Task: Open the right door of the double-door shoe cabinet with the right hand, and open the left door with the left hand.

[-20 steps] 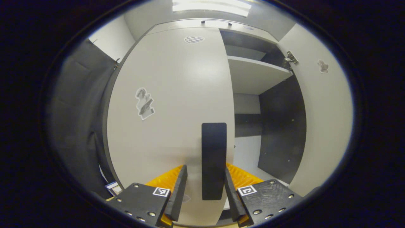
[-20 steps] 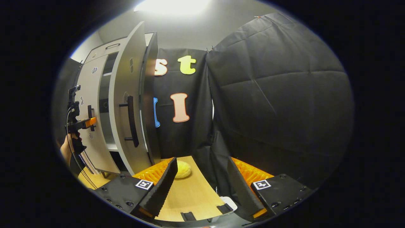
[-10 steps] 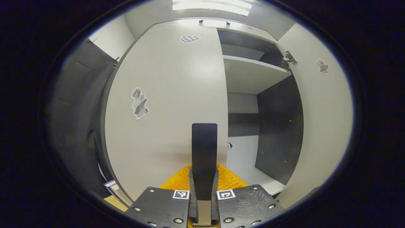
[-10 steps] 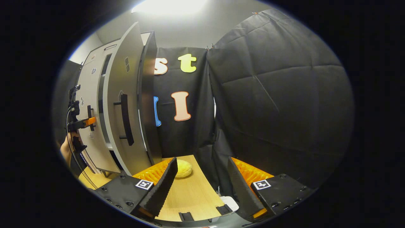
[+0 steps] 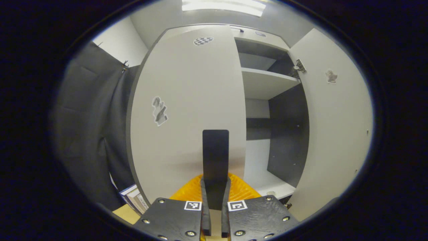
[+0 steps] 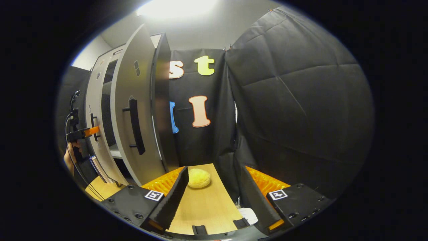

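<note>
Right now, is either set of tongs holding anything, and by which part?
The left tongs are shut on the left door's black handle, near its lower end. The right tongs are open and hold nothing.

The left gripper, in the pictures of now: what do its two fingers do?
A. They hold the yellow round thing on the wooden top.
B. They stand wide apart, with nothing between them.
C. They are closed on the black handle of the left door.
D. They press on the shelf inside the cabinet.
C: in the left gripper view the left gripper has both fingers pressed against the black handle of the left door.
</note>
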